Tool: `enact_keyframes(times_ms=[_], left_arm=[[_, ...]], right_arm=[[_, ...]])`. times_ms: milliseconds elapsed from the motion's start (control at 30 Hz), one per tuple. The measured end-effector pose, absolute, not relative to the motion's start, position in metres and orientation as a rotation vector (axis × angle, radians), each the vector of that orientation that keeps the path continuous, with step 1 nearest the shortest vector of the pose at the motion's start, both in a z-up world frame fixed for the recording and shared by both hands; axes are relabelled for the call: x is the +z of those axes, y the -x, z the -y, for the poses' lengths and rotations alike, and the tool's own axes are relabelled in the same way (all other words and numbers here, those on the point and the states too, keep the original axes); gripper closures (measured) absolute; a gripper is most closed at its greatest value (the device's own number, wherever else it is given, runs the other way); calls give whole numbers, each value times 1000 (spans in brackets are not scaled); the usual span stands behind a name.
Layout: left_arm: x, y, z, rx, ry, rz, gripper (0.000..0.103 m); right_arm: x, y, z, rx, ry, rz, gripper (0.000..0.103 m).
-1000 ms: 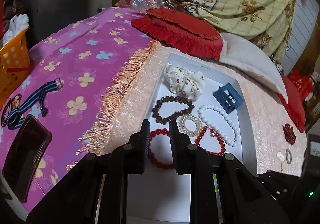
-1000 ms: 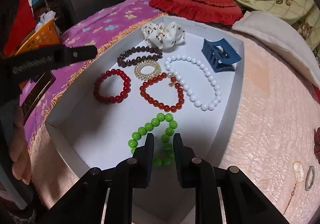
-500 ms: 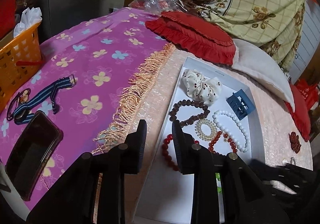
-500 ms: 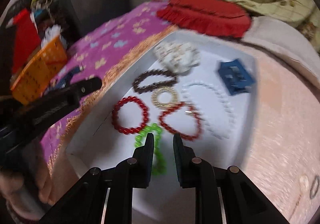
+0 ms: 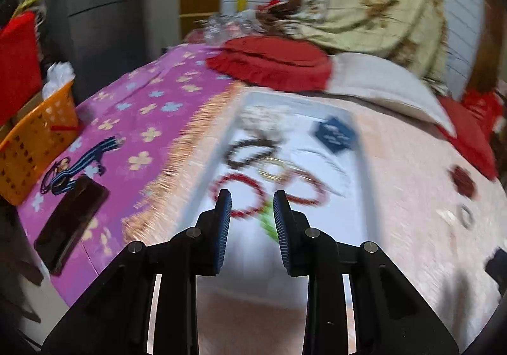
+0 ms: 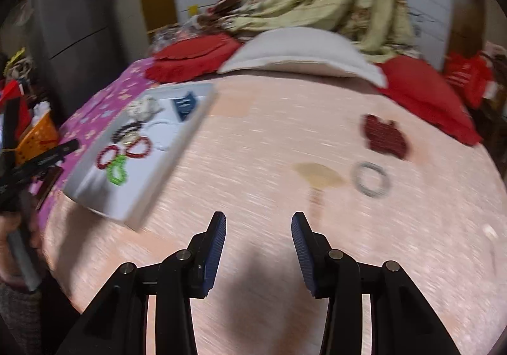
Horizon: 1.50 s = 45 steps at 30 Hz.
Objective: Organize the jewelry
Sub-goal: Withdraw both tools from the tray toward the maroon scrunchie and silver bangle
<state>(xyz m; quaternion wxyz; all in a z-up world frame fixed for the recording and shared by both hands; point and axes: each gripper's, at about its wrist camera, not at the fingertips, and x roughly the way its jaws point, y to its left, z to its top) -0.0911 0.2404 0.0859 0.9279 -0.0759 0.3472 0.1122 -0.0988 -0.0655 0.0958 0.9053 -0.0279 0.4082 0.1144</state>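
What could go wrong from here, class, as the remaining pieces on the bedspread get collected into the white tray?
1. The grey ring lies flat on the bedspread; the opening right tongs, with nothing between them, may pinch fabric instead.
2. The tray sits on soft bedding and is already crowded, so a drop could tangle with the green bracelet.
3. Both views are blurred, so aim may be off.
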Motion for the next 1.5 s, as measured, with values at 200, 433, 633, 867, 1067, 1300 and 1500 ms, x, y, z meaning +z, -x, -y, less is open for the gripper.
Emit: enact_keyframes(times_ms=[200, 433, 633, 867, 1067, 1300, 1500], left_arm=[[115, 135, -168, 131, 64, -692, 66], [131, 166, -108, 43, -15, -695, 62], [133, 176, -86, 16, 0, -728, 62], [147, 197, -70, 6, -8, -697, 62], [154, 212, -67, -7, -14, -684, 62], [155, 221, -61, -10, -40, -679, 62], [151, 220, -58, 10, -65, -693, 62]], right_arm=[[93, 122, 102, 200, 14, -816, 62], [98, 144, 136, 186, -67, -775, 62], [105, 160, 161, 162, -123, -752, 62], [114, 179, 170, 154, -139, -725, 62], [121, 190, 162, 169, -116, -710, 61], [127, 198, 153, 177, -80, -696, 61], [126, 199, 148, 171, -45, -696, 61]])
